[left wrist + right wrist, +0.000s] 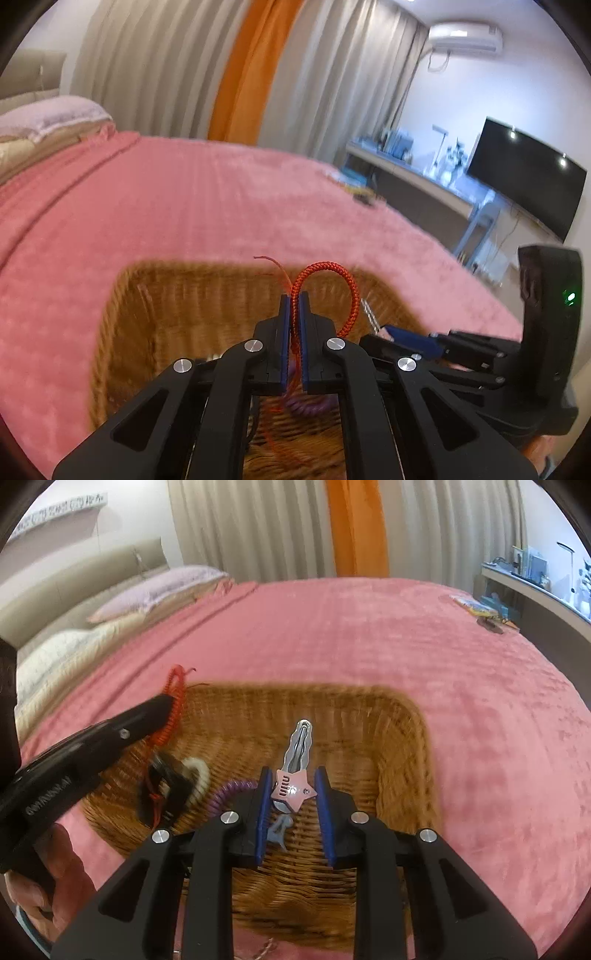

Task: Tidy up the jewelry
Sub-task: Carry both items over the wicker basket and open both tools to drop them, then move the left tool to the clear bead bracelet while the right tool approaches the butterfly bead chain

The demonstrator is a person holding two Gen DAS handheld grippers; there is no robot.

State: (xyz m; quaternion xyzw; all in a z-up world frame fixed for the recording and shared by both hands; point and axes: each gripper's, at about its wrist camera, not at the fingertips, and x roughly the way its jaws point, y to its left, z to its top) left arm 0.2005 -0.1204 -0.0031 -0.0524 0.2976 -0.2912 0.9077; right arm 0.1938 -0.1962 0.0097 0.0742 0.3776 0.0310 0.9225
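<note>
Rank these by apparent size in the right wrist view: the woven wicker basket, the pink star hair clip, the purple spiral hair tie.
1. Woven wicker basket, clearly largest.
2. Pink star hair clip.
3. Purple spiral hair tie; it is partly hidden behind the tongs, so 2 and 3 are uncertain.

Left tool (294, 299) clamped; right tool (293, 775) gripping, both tilted down.

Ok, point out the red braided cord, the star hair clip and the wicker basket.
red braided cord (334, 271): left wrist view, top of its loop.
star hair clip (293, 788): right wrist view, pink star.
wicker basket (413, 738): right wrist view, right wall.
</note>
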